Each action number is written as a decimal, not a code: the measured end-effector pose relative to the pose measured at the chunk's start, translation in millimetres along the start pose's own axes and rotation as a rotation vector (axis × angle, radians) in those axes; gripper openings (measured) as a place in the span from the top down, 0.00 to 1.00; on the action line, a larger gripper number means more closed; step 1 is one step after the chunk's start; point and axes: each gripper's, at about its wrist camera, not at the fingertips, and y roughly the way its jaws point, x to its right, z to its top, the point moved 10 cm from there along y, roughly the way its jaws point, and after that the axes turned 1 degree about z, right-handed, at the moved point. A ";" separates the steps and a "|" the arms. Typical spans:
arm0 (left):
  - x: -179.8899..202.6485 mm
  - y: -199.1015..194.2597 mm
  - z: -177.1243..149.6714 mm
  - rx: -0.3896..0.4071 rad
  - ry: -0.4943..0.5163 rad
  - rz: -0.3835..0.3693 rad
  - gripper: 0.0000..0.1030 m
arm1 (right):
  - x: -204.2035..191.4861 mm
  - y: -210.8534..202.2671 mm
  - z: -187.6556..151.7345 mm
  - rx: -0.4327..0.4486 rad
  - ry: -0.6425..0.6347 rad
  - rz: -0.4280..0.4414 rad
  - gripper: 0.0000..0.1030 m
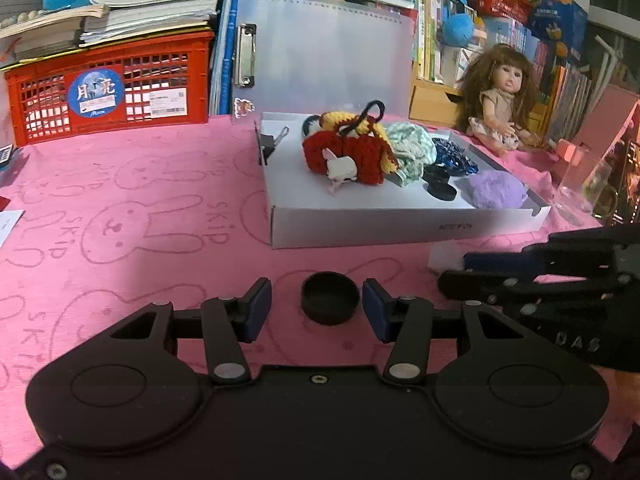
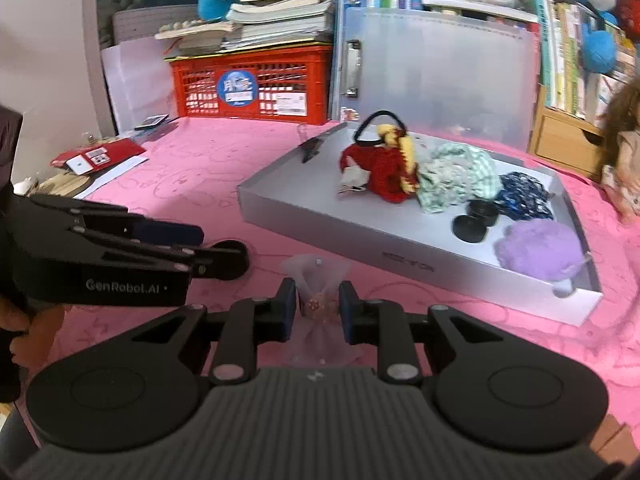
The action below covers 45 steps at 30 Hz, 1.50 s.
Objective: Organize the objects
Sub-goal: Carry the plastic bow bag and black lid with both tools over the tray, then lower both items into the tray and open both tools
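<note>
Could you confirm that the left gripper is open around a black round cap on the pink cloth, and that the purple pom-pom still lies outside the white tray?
Not quite: the purple pom-pom already lies inside the white tray, as the right wrist view shows. The left gripper is indeed open around the black round cap.

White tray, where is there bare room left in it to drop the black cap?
The tray is bare along its near-left floor, between the front wall, the binder clip and the red knit toy. The right half is crowded: green cloth, two black caps, purple pompom.
</note>
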 end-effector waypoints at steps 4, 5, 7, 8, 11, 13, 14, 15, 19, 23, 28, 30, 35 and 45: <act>4.6 3.9 0.4 0.006 0.006 0.010 0.64 | 9.7 -3.8 0.7 0.006 0.024 -0.022 0.74; 5.6 3.9 0.4 0.008 0.008 0.012 0.70 | 11.9 -4.7 0.6 0.007 0.029 -0.029 0.74; 7.7 2.4 0.2 0.009 0.009 0.013 0.70 | 16.4 -6.1 0.6 0.007 0.040 -0.040 0.74; 9.5 1.3 0.2 0.008 0.010 0.006 0.70 | 18.3 -6.9 0.7 0.009 0.044 -0.046 0.74; 14.6 -2.8 3.3 0.017 0.015 -0.008 0.70 | 24.8 -10.3 2.0 0.017 0.058 -0.061 0.74; 18.7 -7.6 8.2 0.034 0.021 -0.013 0.70 | 28.6 -13.2 4.8 0.024 0.069 -0.072 0.74; 20.8 -9.7 11.6 0.042 0.022 -0.017 0.70 | 30.7 -14.4 6.5 0.028 0.073 -0.077 0.74; 22.5 -11.1 16.1 0.050 0.023 -0.021 0.70 | 32.8 -15.9 8.7 0.033 0.078 -0.082 0.74; 29.3 -12.4 33.3 0.073 0.024 -0.024 0.70 | 41.4 -19.9 17.7 0.052 0.097 -0.103 0.75; 36.4 -6.2 50.8 0.086 0.017 -0.012 0.70 | 50.7 -20.6 26.4 0.066 0.122 -0.121 0.75; 46.2 8.1 70.1 0.092 0.004 -0.017 0.70 | 64.4 -19.2 37.7 0.082 0.147 -0.137 0.75; 49.4 15.7 75.8 0.088 -0.006 -0.018 0.70 | 69.3 -17.5 40.8 0.084 0.155 -0.146 0.75; 56.8 33.0 84.9 0.088 -0.006 -0.003 0.70 | 81.9 -10.1 46.3 0.084 0.196 -0.143 0.75; 52.8 71.0 84.5 0.060 -0.009 0.054 0.70 | 94.6 15.0 51.6 0.065 0.231 -0.142 0.76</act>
